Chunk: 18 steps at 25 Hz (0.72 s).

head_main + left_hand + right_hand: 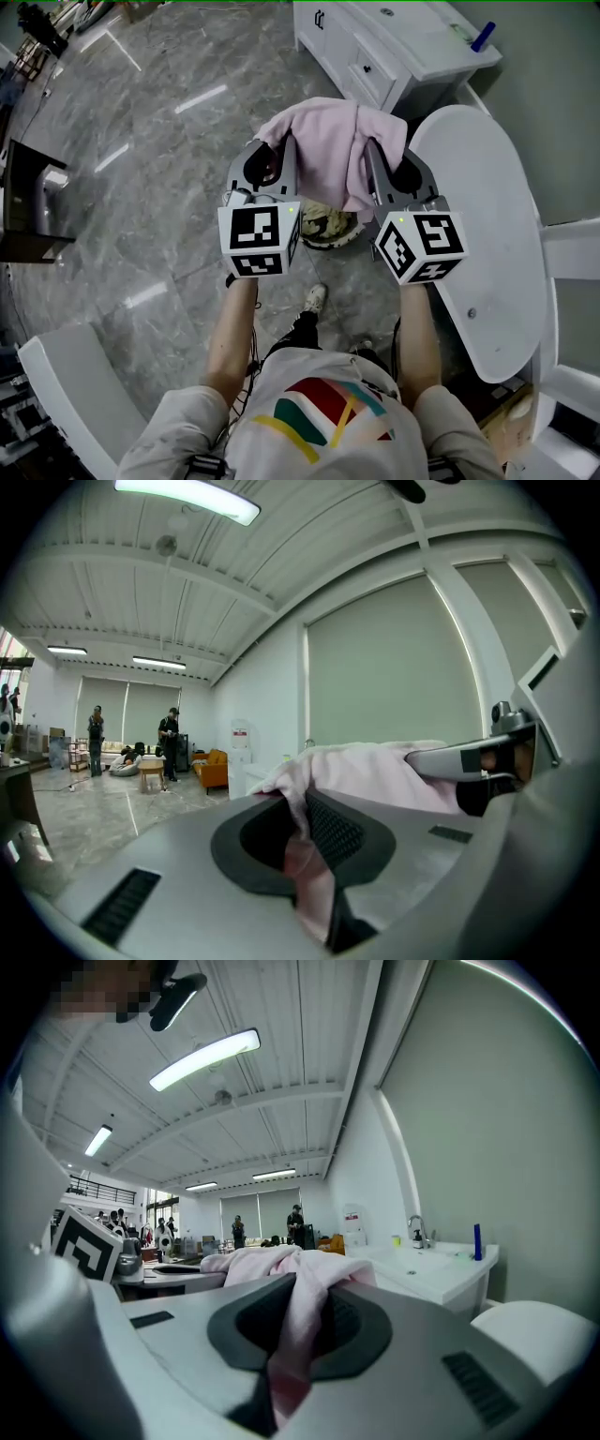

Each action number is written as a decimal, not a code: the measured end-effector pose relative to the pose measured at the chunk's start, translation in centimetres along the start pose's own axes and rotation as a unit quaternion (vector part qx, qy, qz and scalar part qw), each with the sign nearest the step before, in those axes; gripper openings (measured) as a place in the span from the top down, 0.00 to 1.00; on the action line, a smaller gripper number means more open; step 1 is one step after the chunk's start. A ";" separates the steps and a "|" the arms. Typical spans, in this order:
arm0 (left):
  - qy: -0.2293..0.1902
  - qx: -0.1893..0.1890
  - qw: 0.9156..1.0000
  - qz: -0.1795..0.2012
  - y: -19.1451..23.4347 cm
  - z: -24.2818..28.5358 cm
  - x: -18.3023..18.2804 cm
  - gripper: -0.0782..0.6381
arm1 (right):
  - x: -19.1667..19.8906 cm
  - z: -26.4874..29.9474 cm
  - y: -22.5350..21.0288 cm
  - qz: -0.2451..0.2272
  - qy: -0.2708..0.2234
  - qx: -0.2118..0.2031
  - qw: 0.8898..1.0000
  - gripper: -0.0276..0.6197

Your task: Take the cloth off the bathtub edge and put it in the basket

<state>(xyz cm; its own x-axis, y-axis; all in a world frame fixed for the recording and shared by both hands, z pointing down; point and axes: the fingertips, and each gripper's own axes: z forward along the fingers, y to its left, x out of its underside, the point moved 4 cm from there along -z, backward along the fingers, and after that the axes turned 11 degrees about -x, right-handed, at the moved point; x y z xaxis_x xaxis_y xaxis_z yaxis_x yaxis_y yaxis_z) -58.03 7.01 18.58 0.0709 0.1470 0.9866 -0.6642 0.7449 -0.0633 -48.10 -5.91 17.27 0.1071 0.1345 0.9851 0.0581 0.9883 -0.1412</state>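
A pink cloth [328, 150] hangs in the air between my two grippers, draped over both. My left gripper [279, 155] is shut on its left part, and my right gripper [387, 157] is shut on its right part. In the left gripper view the cloth [366, 771] is pinched in the left gripper [305, 808], with the right gripper [478, 761] beside it. The right gripper view shows the cloth [300, 1321] squeezed in the right gripper [305, 1288]. A woven basket [328, 228] stands on the floor below the cloth, partly hidden by the grippers. The white bathtub [487, 234] lies to the right.
A white vanity cabinet [394, 47] with a blue bottle [483, 37] stands at the back right. A dark table [28, 197] is at the left and a white seat [66, 394] at the lower left. Several people [169, 742] stand far off across the marble floor.
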 end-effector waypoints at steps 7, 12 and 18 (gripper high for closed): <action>0.053 0.003 0.999 0.008 -0.1 2.8 6.4 0.82 | 6.5 2.6 -2.1 0.022 0.061 -0.001 0.998 0.88; 0.087 0.005 0.996 0.022 -0.1 4.1 10.8 0.82 | 11.3 3.9 -3.1 0.035 0.101 0.001 0.994 0.88; 0.144 -0.001 0.989 0.032 0.1 4.5 16.5 0.82 | 17.2 4.6 -2.7 0.002 0.177 0.001 0.984 0.88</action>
<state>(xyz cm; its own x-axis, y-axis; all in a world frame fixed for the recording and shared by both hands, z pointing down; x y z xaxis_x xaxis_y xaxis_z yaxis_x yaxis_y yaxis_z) -60.30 6.58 35.50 0.2376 0.3736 0.8967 -0.6726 0.7293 -0.1256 -50.95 -5.91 35.09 0.4470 0.1050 0.8883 0.0552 0.9880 -0.1446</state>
